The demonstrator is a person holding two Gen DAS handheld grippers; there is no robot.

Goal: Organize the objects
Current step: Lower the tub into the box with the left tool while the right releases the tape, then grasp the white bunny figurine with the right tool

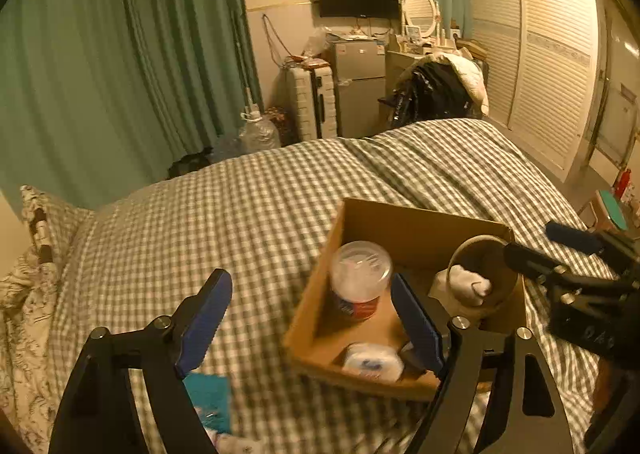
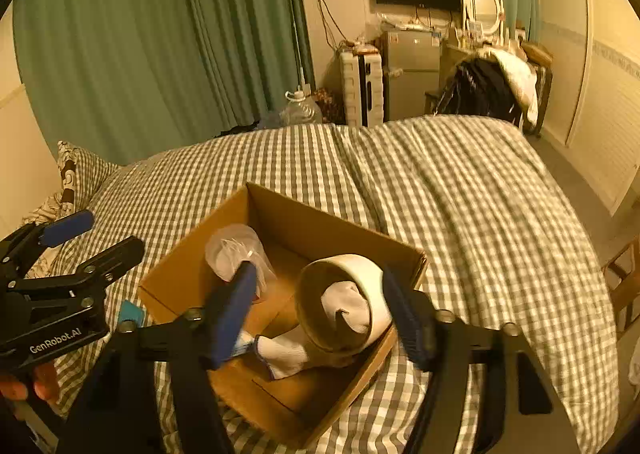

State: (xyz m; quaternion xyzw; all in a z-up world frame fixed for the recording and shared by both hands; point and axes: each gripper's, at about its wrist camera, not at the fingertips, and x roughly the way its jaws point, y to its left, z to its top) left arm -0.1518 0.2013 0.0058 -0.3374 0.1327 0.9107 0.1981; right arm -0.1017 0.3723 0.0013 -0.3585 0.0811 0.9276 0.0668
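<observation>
**Inspector:** Both tongs first. Left gripper (image 1: pixel 308 318) stands with its blue-padded jaws spread wide and nothing between them; it hangs over the near-left rim of the open brown cardboard box (image 2: pixel 188 278). Right gripper (image 2: pixel 320 314) is likewise spread, empty, its pads flanking the white ceramic mug (image 2: pixel 360 286) without visible contact.

**Clerk:** Position of the box?

**Inspector:** Resting on the green-and-white checked bedcover (image 1: pixel 248 206), at about 4 o'clock in the left wrist view and near centre in the right.

**Clerk:** Contents?

**Inspector:** Mug lying on its side at the 3 o'clock end of the box, mouth toward the camera, with a white sock (image 2: pixel 348 310) stuffed inside and a second white sock (image 2: pixel 284 354) trailing below it. Clear plastic lidded tub with a red-and-blue label (image 1: pixel 360 278) upright at the 10 o'clock corner. Small white packet with blue print (image 1: pixel 374 362) against the near wall at 6 o'clock.

**Clerk:** Anything outside?

**Inspector:** One flat teal item (image 1: pixel 210 398) on the cover, just beside the box's left wall, below the left gripper. What it is cannot be determined.

**Clerk:** Why the present stance?

**Inspector:** My judgement: the box serves as the collection point, and the right jaws, set either side of the mug, suit either a release or a regrip. The teal item appears the remaining piece, nearest the left gripper.
</observation>
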